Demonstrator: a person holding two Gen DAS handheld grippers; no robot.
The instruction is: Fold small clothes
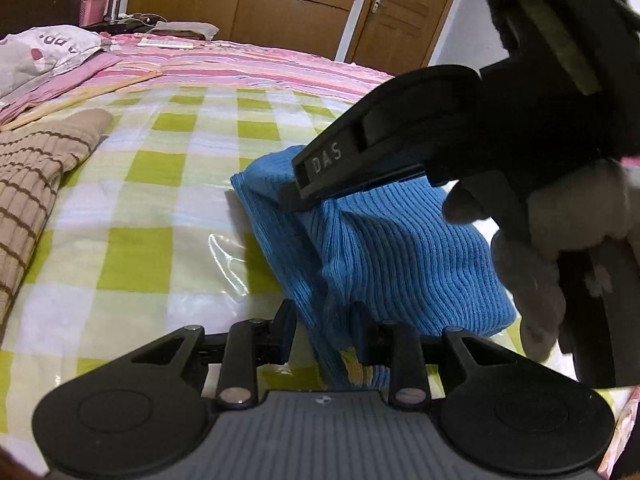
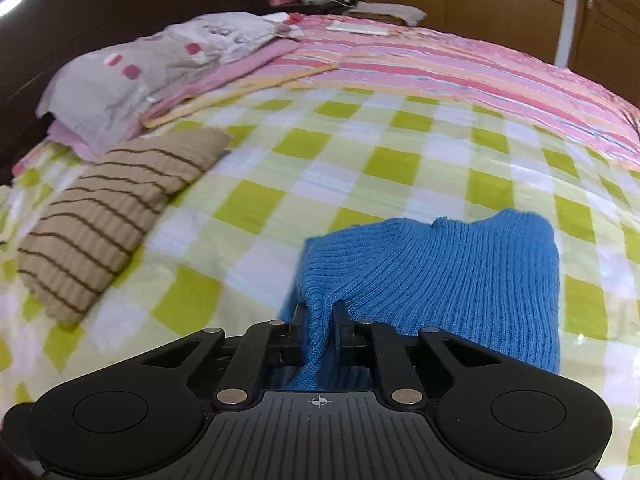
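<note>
A blue ribbed knit garment (image 1: 400, 256) lies bunched on the green-checked cover (image 1: 160, 184). My left gripper (image 1: 322, 328) is shut on its near edge, with cloth between the fingers. My right gripper (image 1: 298, 184) reaches in from the upper right in the left wrist view and pinches the garment's far upper fold. In the right wrist view the blue garment (image 2: 460, 272) spreads ahead, and my right gripper (image 2: 318, 320) is shut on a ridge of it.
A folded beige garment with brown stripes (image 2: 108, 216) lies at the left, also in the left wrist view (image 1: 36, 168). A grey pillow (image 2: 152, 68) and pink striped bedding (image 2: 460, 68) lie behind. Wooden wardrobes and a door (image 1: 404, 12) stand beyond the bed.
</note>
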